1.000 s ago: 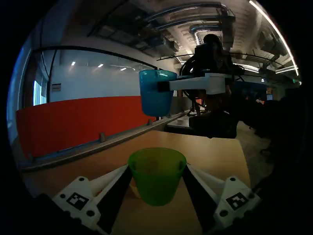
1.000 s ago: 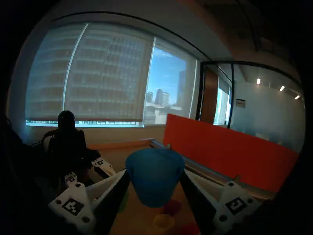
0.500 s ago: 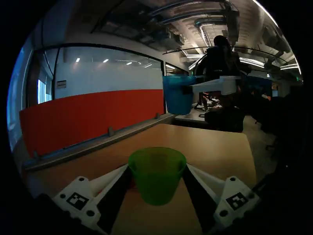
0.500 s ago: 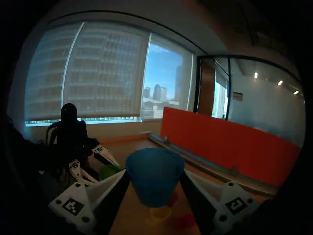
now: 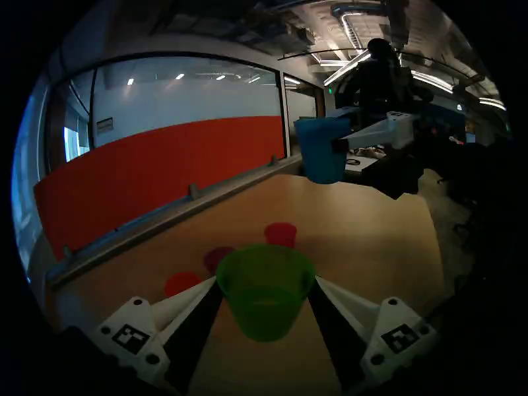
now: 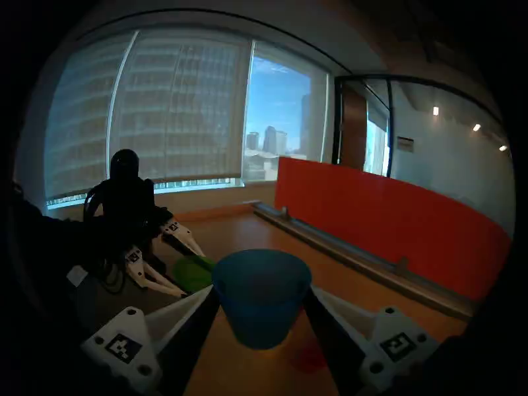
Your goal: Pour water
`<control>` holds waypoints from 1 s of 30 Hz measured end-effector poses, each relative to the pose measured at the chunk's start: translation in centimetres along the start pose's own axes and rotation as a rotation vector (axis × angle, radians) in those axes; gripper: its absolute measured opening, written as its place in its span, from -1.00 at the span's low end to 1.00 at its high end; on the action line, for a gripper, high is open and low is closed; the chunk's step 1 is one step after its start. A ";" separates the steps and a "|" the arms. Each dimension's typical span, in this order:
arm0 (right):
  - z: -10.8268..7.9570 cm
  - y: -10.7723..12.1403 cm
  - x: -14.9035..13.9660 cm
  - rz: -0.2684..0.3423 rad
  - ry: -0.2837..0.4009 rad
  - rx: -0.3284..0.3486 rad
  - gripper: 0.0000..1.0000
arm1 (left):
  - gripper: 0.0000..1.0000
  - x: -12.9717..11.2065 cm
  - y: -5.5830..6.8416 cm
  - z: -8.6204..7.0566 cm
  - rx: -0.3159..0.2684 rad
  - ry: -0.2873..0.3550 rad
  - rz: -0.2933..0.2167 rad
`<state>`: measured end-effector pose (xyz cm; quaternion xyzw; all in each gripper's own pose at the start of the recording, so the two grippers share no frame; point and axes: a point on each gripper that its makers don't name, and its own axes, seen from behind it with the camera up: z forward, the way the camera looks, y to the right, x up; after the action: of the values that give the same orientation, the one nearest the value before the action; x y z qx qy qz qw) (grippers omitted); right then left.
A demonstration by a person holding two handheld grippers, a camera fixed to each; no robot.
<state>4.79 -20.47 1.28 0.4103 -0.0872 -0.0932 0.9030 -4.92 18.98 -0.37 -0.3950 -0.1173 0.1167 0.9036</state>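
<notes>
In the left gripper view the wooden table (image 5: pixel 369 224) is stretching away, pale and bare over most of its right half. Along its left edge a metal rail (image 5: pixel 198 198) is running into the distance. An orange partition (image 5: pixel 152 165) is standing right behind the rail, closing off that side. The table's right edge is dropping away to dark floor, so the open room is lying to the right and over the far half of the tabletop. On the near left part of the table, between the rail and the middle, a red cup (image 5: pixel 280 233) is sitting farthest. A dark red cup (image 5: pixel 218 256) is sitting nearer, and an orange-red cup (image 5: pixel 181 284) nearest.

The left gripper (image 5: pixel 265 290) is clamping the green cup (image 5: pixel 265 310) between both fingers, upright and lifted above the table. I cannot tell whether it is holding water. Farther off, higher and to the right, the right gripper (image 5: pixel 325 142) is pinching the blue cup (image 5: pixel 320 165) in the air over the far part of the table. That cup is hanging close to upright and well apart from the green one.

In the right gripper view the blue cup (image 6: pixel 261 317) is sitting squeezed between that gripper's two fingers, above the tabletop. The green cup (image 6: pixel 191 270) is showing to the left and just beyond it, lower than the blue rim and not touching it. A bright window (image 6: pixel 171 119) is glowing behind, with the partition running along the right.
</notes>
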 end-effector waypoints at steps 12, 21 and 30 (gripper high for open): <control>0.3 0.0 -4.3 0.019 -0.089 0.031 0.78 | 0.71 -3.2 -0.2 1.2 -0.030 -0.145 0.024; 0.7 -0.7 -7.3 0.031 -0.164 0.061 0.78 | 0.72 -5.4 -0.2 1.5 -0.054 -0.229 0.029; 1.2 -1.0 -10.5 0.025 -0.250 0.078 0.78 | 0.72 -7.2 -0.4 2.2 -0.072 -0.301 0.030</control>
<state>-5.76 -19.43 0.42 0.4293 -0.2077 -0.1289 0.8695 -12.38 17.99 0.52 -0.4069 -0.2498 0.1837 0.8592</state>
